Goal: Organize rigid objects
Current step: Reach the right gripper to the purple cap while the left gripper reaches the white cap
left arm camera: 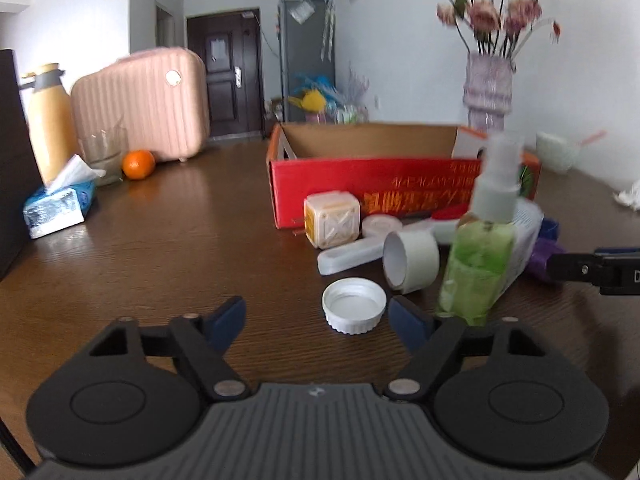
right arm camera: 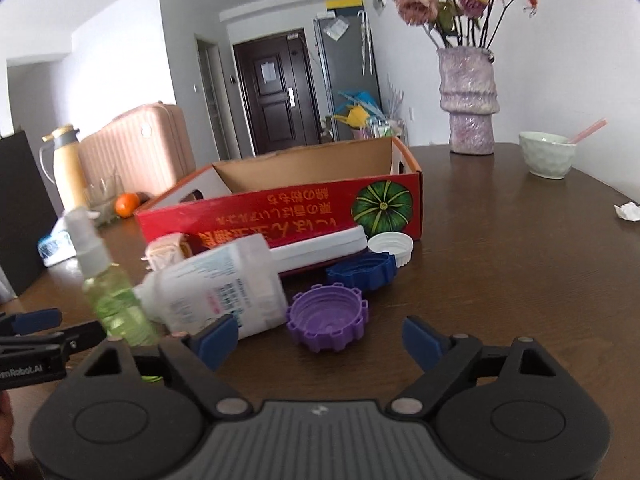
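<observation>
An open red cardboard box point(left arm camera: 360, 184) point(right arm camera: 280, 216) stands mid-table. Before it lie a white lid point(left arm camera: 354, 306), a tape roll point(left arm camera: 412, 260), a cream cube point(left arm camera: 332, 220), a green spray bottle point(left arm camera: 478, 264) point(right arm camera: 114, 296), a white bottle on its side point(right arm camera: 224, 284), a purple lid point(right arm camera: 326, 316), a blue lid point(right arm camera: 362, 270) and a white cap point(right arm camera: 390, 248). My left gripper point(left arm camera: 318, 324) is open and empty, just short of the white lid. My right gripper point(right arm camera: 320, 338) is open and empty, just before the purple lid.
A pink case point(left arm camera: 144, 104), a yellow flask point(left arm camera: 50, 120), a glass point(left arm camera: 104, 152), an orange point(left arm camera: 138, 164) and a tissue pack point(left arm camera: 60, 208) stand at the left. A vase of flowers point(right arm camera: 468, 100), a green bowl point(right arm camera: 546, 154) and crumpled paper point(right arm camera: 628, 212) are at the right.
</observation>
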Demonstrator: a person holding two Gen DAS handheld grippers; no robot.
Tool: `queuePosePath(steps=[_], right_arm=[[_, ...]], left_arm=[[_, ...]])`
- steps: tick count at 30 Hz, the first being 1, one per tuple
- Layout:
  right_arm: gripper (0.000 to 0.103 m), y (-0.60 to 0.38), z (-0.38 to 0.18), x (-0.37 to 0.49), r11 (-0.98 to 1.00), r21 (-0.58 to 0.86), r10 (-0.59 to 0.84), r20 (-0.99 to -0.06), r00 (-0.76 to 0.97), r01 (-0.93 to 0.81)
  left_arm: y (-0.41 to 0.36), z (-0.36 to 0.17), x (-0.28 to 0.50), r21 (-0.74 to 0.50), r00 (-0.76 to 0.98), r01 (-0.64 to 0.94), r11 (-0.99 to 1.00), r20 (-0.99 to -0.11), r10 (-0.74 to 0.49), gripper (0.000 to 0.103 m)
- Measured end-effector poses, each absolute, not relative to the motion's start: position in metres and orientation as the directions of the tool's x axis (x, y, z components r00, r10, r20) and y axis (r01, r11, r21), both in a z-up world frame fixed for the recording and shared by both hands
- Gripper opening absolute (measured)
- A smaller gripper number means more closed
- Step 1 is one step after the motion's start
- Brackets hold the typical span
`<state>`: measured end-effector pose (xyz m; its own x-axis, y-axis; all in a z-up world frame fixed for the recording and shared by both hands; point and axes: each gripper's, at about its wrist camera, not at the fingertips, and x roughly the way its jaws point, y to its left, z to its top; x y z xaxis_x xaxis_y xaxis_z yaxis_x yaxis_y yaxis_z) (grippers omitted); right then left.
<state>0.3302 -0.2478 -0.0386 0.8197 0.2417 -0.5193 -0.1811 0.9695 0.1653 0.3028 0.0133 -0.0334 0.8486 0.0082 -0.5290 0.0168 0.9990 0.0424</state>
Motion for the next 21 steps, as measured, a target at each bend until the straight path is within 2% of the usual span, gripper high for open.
queuePosePath(steps=[1,3,4,5,6,7,10,11,12,16,17,18,19,20,21], right_arm=[[0.086,-0.245,-0.040,0.336,0.971,0.154,0.239,-0.532,0.812,-0.185],[0.081,-0.241,-0.042,0.346,0.974,0.114,0.226,-0.558,0.799,-0.196],[0.075,-0.238,-0.043,0.351,0.976,0.095,0.216,-0.570,0.793,-0.198],[0.067,-0.237,-0.044,0.355,0.976,0.083,0.213,-0.579,0.787,-0.203],[0.063,-0.236,-0.045,0.357,0.975,0.079,0.214,-0.586,0.782,-0.207],[0.053,-0.236,-0.046,0.360,0.974,0.080,0.216,-0.591,0.777,-0.210],[0.053,-0.236,-0.047,0.362,0.974,0.085,0.220,-0.598,0.771,-0.212],[0.053,-0.236,-0.047,0.361,0.973,0.081,0.219,-0.598,0.771,-0.214],[0.053,-0.236,-0.047,0.360,0.973,0.076,0.218,-0.598,0.771,-0.216],[0.053,-0.239,-0.044,0.349,0.973,0.074,0.218,-0.591,0.777,-0.217],[0.053,-0.240,-0.043,0.345,0.974,0.075,0.217,-0.587,0.780,-0.215],[0.053,-0.241,-0.041,0.341,0.974,0.076,0.217,-0.584,0.782,-0.214],[0.053,-0.243,-0.040,0.334,0.973,0.080,0.222,-0.580,0.784,-0.216],[0.053,-0.244,-0.038,0.328,0.971,0.085,0.230,-0.574,0.786,-0.221],[0.053,-0.245,-0.037,0.322,0.970,0.089,0.235,-0.569,0.788,-0.226]], left_arm=[[0.013,-0.034,0.309,0.041,0.835,0.031,0.999,-0.551,-0.003,0.075],[0.015,-0.037,0.320,0.020,0.810,0.056,0.998,-0.585,-0.034,0.061],[0.015,-0.038,0.324,0.015,0.804,0.057,0.998,-0.594,-0.037,0.056],[0.014,-0.039,0.328,0.019,0.798,0.052,0.998,-0.602,-0.030,0.043],[0.013,-0.040,0.330,0.019,0.796,0.051,0.999,-0.605,-0.029,0.038],[0.012,-0.040,0.330,0.017,0.799,0.056,0.998,-0.600,-0.035,0.038],[0.008,-0.040,0.331,0.017,0.799,0.062,0.998,-0.600,-0.039,0.032],[0.006,-0.040,0.330,0.017,0.798,0.059,0.998,-0.601,-0.037,0.015],[0.005,-0.039,0.327,0.022,0.797,0.060,0.998,-0.603,-0.035,0.012],[-0.001,-0.035,0.312,0.063,0.815,0.065,0.996,-0.580,-0.016,0.011],[-0.002,-0.034,0.309,0.065,0.816,0.060,0.996,-0.578,-0.011,0.012],[-0.002,-0.032,0.307,0.068,0.821,0.054,0.996,-0.570,-0.006,0.023],[-0.002,-0.032,0.308,0.072,0.826,0.055,0.996,-0.564,-0.005,0.038],[-0.002,-0.031,0.311,0.084,0.829,0.053,0.995,-0.559,0.003,0.073],[-0.003,-0.030,0.314,0.096,0.839,0.054,0.994,-0.545,0.007,0.080]])
